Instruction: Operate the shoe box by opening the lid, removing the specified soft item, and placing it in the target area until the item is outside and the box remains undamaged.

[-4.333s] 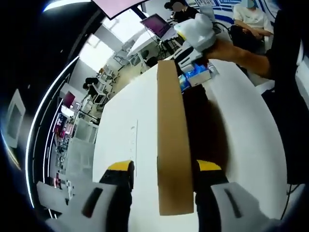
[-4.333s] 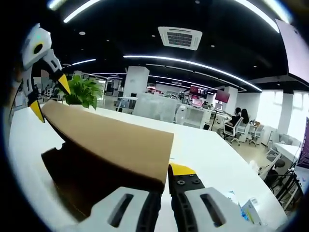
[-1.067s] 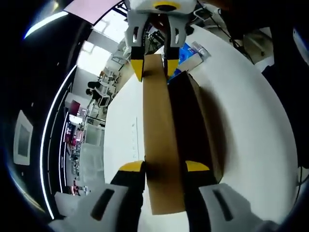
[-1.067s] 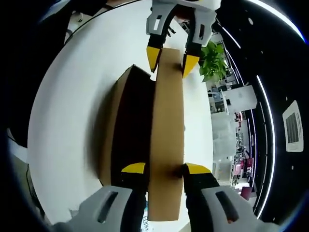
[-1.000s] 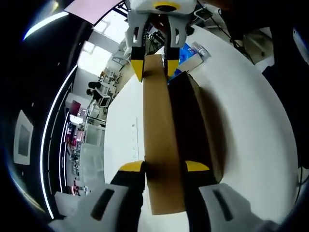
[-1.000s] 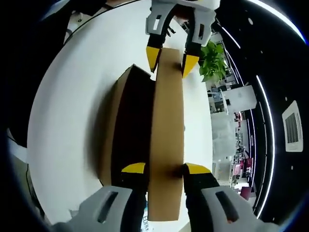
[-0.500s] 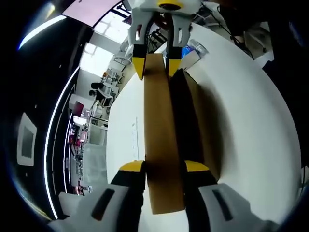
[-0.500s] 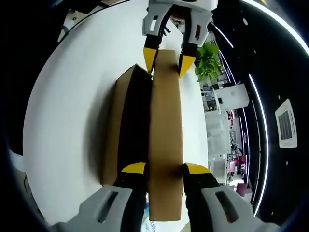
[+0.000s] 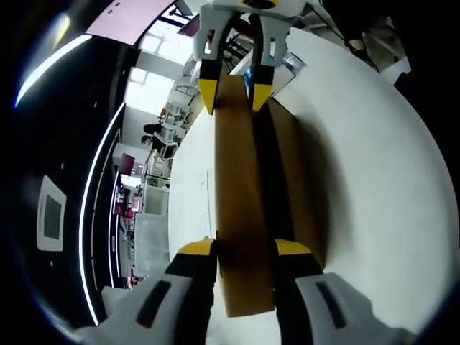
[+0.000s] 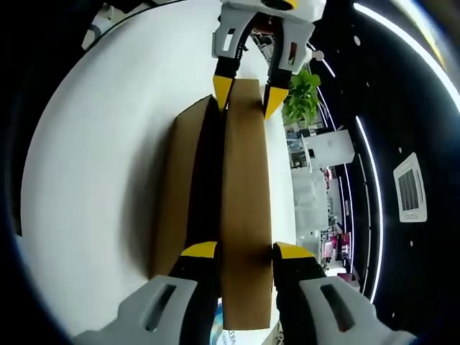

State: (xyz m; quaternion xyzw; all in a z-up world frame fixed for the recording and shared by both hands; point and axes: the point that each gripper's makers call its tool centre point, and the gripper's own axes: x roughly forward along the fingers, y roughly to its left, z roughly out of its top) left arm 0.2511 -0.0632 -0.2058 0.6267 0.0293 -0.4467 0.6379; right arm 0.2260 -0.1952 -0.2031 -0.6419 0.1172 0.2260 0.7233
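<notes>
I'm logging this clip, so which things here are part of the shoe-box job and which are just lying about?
Job in hand:
brown cardboard shoe box
brown cardboard lid
left gripper
right gripper

Lying about:
green potted plant
blue-and-white packet
round white table

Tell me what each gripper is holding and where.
Both hold the cardboard lid: the left gripper clamps one short end, the right gripper the opposite end, above the open box.

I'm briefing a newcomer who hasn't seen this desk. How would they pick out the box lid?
On the white table stands a brown shoe box. The lid is the plain cardboard flap raised above its dark opening, with a yellow-tipped gripper at each end.
</notes>
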